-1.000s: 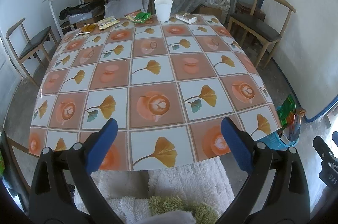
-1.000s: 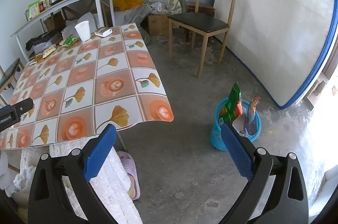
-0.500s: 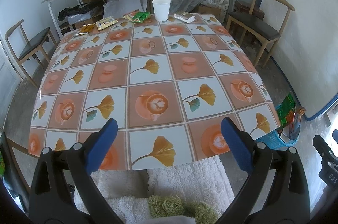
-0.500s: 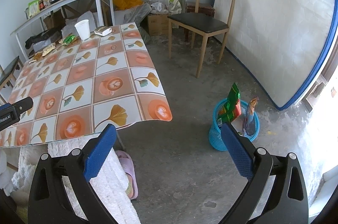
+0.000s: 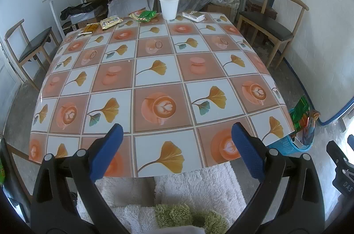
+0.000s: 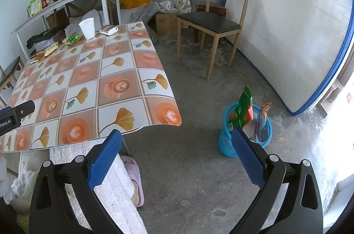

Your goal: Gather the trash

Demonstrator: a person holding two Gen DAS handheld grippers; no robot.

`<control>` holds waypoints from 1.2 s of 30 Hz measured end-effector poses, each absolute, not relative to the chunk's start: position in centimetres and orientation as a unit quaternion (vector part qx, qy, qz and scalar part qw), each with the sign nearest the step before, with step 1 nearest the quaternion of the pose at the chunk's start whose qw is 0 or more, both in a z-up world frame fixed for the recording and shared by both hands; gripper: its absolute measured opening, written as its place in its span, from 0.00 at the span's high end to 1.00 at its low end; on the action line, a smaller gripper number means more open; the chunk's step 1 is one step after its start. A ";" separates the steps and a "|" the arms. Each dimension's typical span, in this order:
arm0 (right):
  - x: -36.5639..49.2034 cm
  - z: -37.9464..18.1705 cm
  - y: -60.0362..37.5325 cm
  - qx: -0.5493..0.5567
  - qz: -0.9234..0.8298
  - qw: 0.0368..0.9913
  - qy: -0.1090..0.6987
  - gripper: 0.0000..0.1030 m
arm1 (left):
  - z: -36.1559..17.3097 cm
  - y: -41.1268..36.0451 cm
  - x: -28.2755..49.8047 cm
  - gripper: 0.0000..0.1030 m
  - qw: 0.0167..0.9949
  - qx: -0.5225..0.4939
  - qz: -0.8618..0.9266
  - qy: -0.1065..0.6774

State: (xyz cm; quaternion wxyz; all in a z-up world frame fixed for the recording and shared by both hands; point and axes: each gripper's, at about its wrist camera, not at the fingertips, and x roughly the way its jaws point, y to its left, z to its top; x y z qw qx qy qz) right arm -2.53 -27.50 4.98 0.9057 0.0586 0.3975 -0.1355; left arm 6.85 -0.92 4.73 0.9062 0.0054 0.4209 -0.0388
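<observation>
**Operator:** Well, I am reading the job as partly done. The big square table with the glossy orange-and-white ginkgo-leaf cloth [image 5: 154, 79] is filling my left view, and most of it is lying bare. Down on the concrete floor, off the table's right corner, the small blue plastic mesh basket [image 6: 225, 145] is already holding some wrappers: a tall green and red snack bag [image 6: 242, 110] and a slimmer blue and orange packet [image 6: 263, 121] are sticking up out of it.

**Colleague:** So what is still waiting?

**Operator:** Everything along the far edge, well away from both claws. I am seeing the white paper cup [image 5: 169, 7] standing upright, a white wrapped packet [image 5: 194, 14] just to its right, a green crumpled wrapper [image 5: 146, 16] to its left, then a yellow snack packet [image 5: 110, 21] and a small orange-brown sachet [image 5: 89, 28] further left. My guess is all five are still needing a trip to the basket.

**Colleague:** And the claws themselves?

**Operator:** The left gripper [image 5: 176, 145] is hovering over the near table edge with its blue-padded fingers spread wide, gripping nothing and touching nothing. The right gripper [image 6: 174, 154] is hanging over the floor between table and basket, equally wide and equally unloaded.
</observation>
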 end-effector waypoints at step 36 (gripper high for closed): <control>-2.5 5.1 -27.5 0.057 -0.134 0.906 0.397 0.06 | 4.6 -1.1 7.0 0.08 0.905 0.006 -0.040 0.424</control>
